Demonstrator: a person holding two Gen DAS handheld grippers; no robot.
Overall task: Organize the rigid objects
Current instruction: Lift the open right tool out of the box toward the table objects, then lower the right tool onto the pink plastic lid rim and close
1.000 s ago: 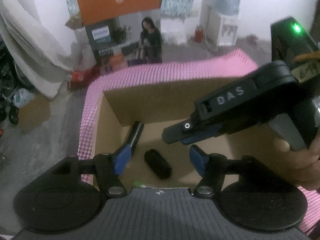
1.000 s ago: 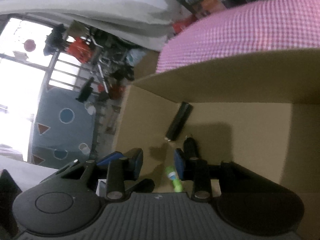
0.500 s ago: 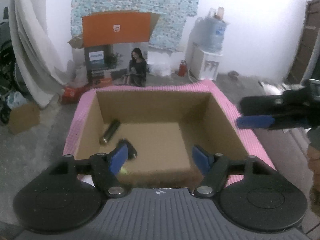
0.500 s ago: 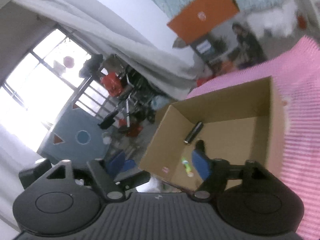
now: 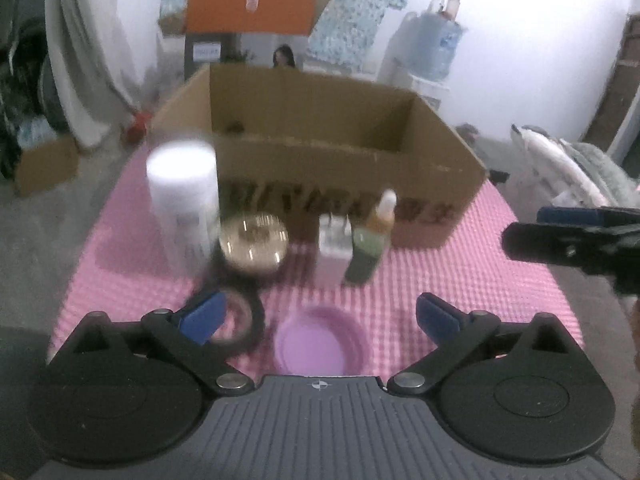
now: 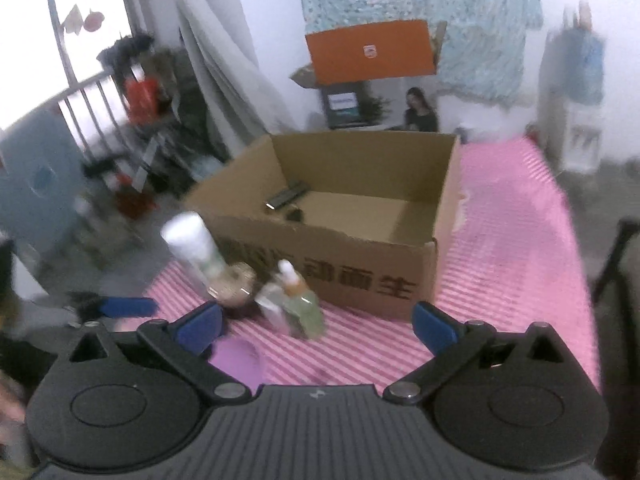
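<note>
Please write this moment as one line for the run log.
left gripper: jaws opening, empty | right gripper: jaws opening, empty | cardboard box: two dark items inside | bottles, purple lid: still on mat

Surface: pink checked cloth (image 5: 480, 264) over a raised support; type of support can't be told. Cardboard box (image 5: 320, 184) sits at far end, open top, printed front wall. In front of box, L to R: white cylinder bottle (image 5: 182, 200) upright, gold-lidded round jar (image 5: 254, 244) just beside it, small white box (image 5: 334, 246) touching green dropper bottle (image 5: 370, 240). Nearer camera: black tape ring (image 5: 246, 322) flat, purple bowl (image 5: 318, 342) beside it. Frames blurred.
</note>
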